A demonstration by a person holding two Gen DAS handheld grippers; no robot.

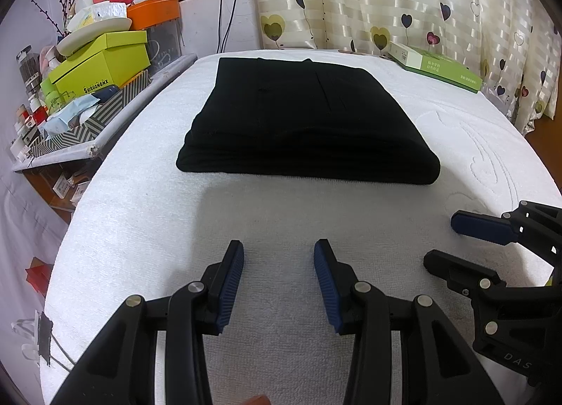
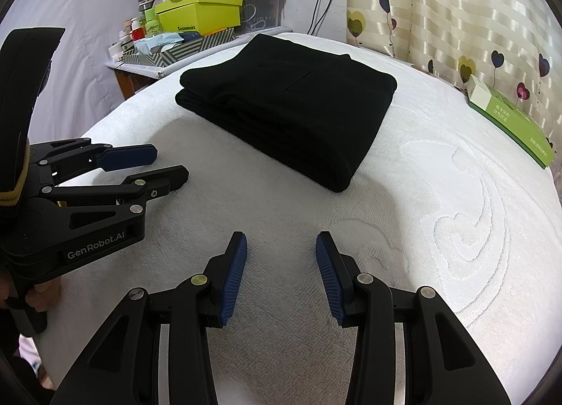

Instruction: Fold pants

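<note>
Pants, black and of soft knit cloth (image 1: 305, 117), lie folded into a thick rectangle toward the far edge of the white terry-covered surface (image 1: 175, 222), well apart from both tools. Nearest me, the left black two-finger gripper with blue ribbed pads (image 1: 279, 285) stands over bare towel with its jaws wide and empty; the right black two-finger gripper with blue ribbed pads (image 2: 281, 278) is just beside it, also spread wide and holding nothing. The fold looks finished to me.

What might go wrong: the stacked layers at the near fold look loose, so a gripper pushing forward along the towel could catch that edge and drag the bundle open. A pinch on only the top layer would likely peel it back.

Readable writing: "GenRobot.AI" on the left gripper's body, and "DAS" on the right one's. Farther off, beyond the left edge, a lime-green cardboard box (image 1: 102, 64) reads roughly "SHISHANGNX". A flat green-and-white carton (image 2: 509, 124) at the far right edge carries Chinese characters too small to read.
</note>
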